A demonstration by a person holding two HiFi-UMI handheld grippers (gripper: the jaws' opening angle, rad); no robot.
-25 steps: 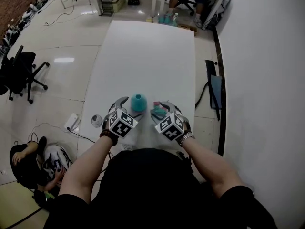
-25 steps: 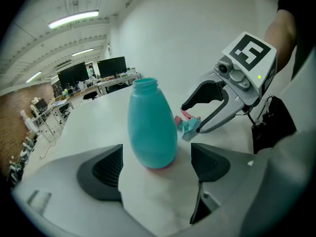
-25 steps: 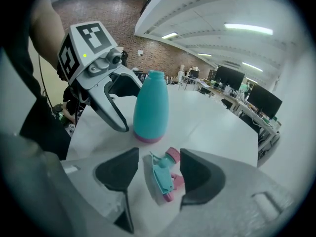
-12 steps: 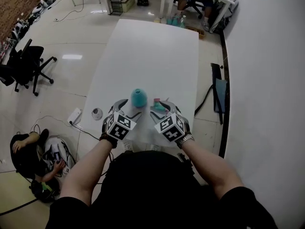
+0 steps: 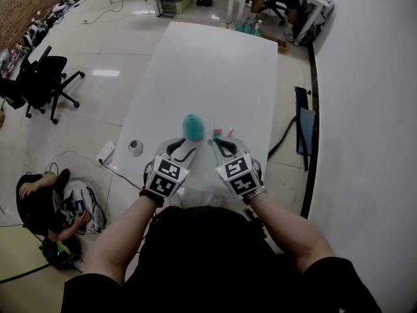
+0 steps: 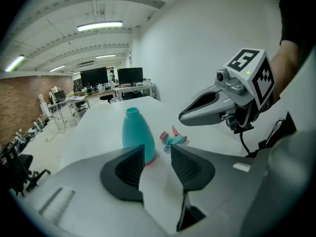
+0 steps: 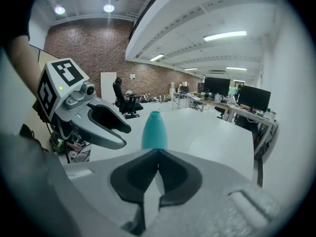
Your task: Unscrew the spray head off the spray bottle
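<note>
Teal plastic bottle [image 5: 193,127]: headless; task judged done.
Pink-teal spray head [image 5: 217,134]: laid at 3 o'clock.
Left gripper [image 5: 182,147]: just narrowed, gap empty.
Right gripper [image 5: 220,145]: just closed, empty.

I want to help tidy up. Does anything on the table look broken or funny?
Nothing looks broken or spilled. The teal bottle stands upright with its neck open, and its spray head lies loose on the white table beside it, not screwed on.

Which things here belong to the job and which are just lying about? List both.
Job: teal bottle; spray head, lying beside it.
Lying about: office chair; power strip on the floor.
</note>
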